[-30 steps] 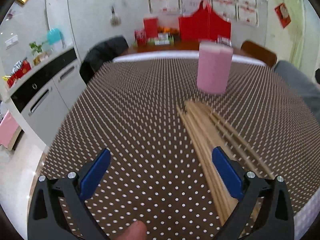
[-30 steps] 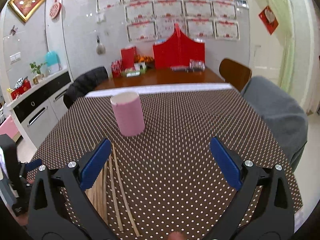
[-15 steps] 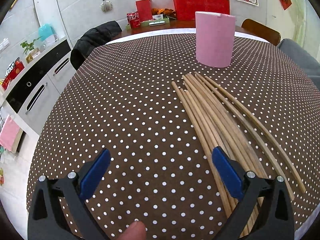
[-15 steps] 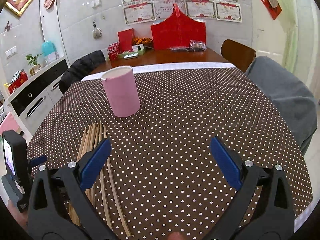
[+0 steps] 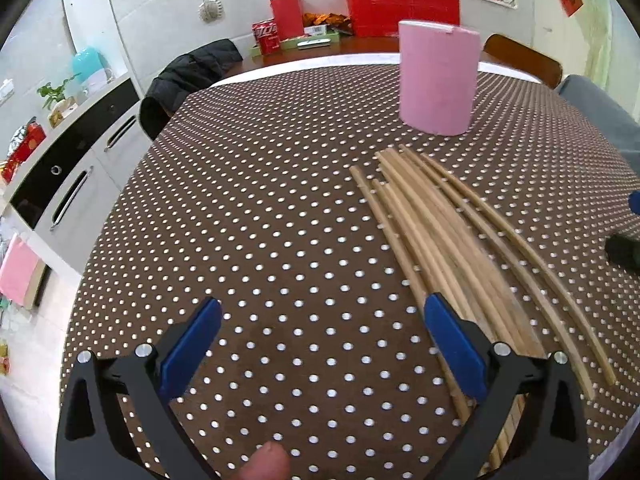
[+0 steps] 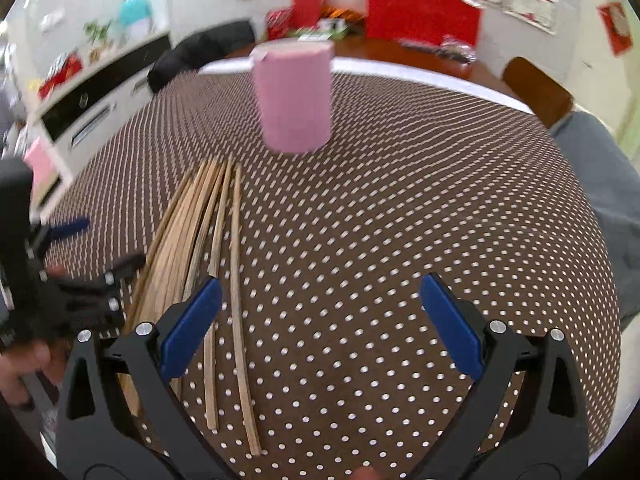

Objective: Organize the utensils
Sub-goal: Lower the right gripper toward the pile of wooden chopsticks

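On my left, the left gripper (image 5: 322, 342) hangs over the dotted tablecloth (image 5: 248, 216), jaws spread wide and holding nothing. Just right of it I see the chopsticks (image 5: 444, 248) lying loose in a fan, tips toward the upright pink holder (image 5: 438, 80), near it but apart. My right gripper (image 6: 320, 320) is equally wide and empty, the chopsticks (image 6: 192, 236) beside its left finger.

My view: a table (image 5: 248, 216) under brown polka-dot cloth carries a pink cylindrical holder (image 5: 438, 80), upright, and loose wooden chopsticks (image 5: 436, 236) just beside it.
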Motion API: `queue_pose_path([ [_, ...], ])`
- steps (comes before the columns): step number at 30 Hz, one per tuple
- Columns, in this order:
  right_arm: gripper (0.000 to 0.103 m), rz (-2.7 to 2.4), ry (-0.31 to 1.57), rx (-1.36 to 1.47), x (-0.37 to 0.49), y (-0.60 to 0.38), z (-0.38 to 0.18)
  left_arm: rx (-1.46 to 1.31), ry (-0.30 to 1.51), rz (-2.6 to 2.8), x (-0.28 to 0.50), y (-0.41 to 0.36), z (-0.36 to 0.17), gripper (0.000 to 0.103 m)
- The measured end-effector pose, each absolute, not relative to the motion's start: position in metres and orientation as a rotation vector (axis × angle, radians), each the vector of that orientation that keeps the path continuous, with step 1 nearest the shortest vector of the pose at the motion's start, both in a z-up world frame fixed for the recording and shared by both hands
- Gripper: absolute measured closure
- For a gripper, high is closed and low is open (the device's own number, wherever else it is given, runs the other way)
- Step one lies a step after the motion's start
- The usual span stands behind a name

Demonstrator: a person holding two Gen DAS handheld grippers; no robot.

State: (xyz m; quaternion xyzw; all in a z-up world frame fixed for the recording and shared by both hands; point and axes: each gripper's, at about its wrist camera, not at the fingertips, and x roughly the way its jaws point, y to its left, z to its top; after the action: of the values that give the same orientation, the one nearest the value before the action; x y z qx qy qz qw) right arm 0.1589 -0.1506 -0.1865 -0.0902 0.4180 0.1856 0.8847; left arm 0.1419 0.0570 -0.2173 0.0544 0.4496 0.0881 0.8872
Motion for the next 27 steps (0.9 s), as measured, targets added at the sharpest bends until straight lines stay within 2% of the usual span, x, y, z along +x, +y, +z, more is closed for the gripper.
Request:
queue_pose_path([
  [11, 0.006, 0.416, 0.910, -0.280, 0.166, -0.131, -0.202, 0.050, 0.898, 0.145, 0.142, 0.058, -0.209, 0.004],
  [27, 0.006, 0.415, 0.919, -0.326, 0.168, -0.121, -0.210, 0.097, 0.893, 0.171, 0.142, 0.049, -0.219, 0.004],
])
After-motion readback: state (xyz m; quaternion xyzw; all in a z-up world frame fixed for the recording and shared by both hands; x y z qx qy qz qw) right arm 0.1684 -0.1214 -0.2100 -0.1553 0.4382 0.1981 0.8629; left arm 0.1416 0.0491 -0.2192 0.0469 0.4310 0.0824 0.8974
